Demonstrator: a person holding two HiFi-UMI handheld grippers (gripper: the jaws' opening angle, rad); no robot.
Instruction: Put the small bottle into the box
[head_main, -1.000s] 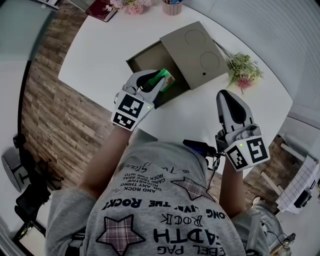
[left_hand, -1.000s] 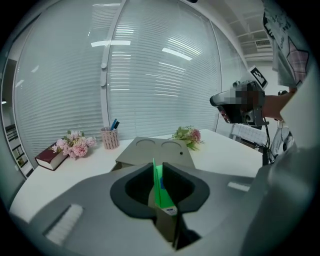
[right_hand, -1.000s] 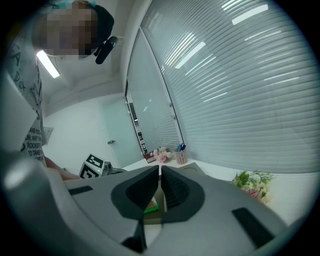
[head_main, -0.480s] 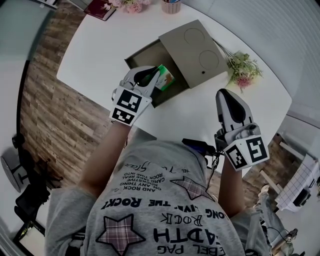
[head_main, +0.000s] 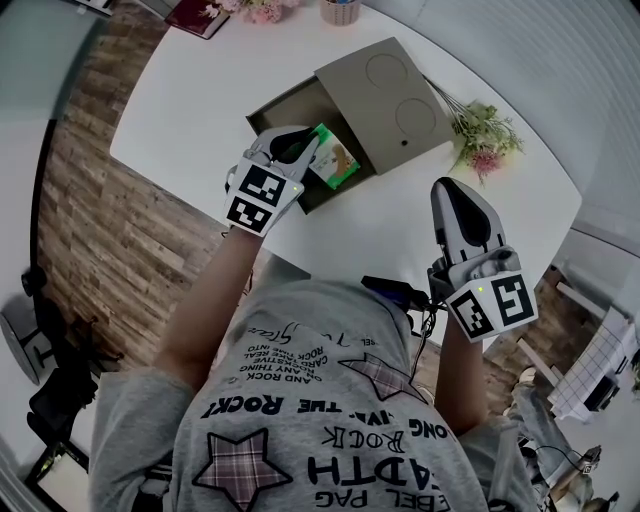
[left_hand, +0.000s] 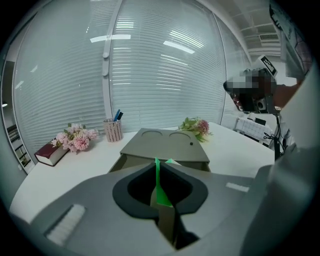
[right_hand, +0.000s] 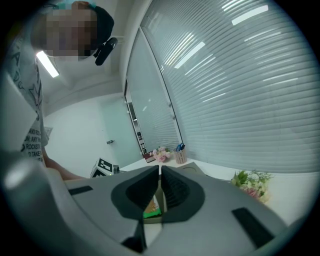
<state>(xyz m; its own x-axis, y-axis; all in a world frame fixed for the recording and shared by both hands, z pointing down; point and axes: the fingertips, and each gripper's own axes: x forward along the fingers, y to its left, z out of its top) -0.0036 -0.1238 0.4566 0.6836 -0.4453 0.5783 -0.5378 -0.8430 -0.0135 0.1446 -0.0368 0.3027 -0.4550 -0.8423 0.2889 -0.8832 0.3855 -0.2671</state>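
At the table's 11 o'clock, had the left gripper (head_main: 300, 143) in the open tan box (head_main: 385, 100), jaws just closed to a slit on a thin edge of the green-and-white carton (head_main: 335, 158) resting inside. Held the right gripper (head_main: 452, 192) shut, empty, at 4 o'clock. Seemed the placing step; probably needed release, then withdrawal.

Your left gripper (head_main: 308, 138) has moved a little left and farther, over the open box (head_main: 385, 100). Its jaws have just been closing, with nothing between them. The green carton (head_main: 335, 158) now lies in the box, just right of their tips.
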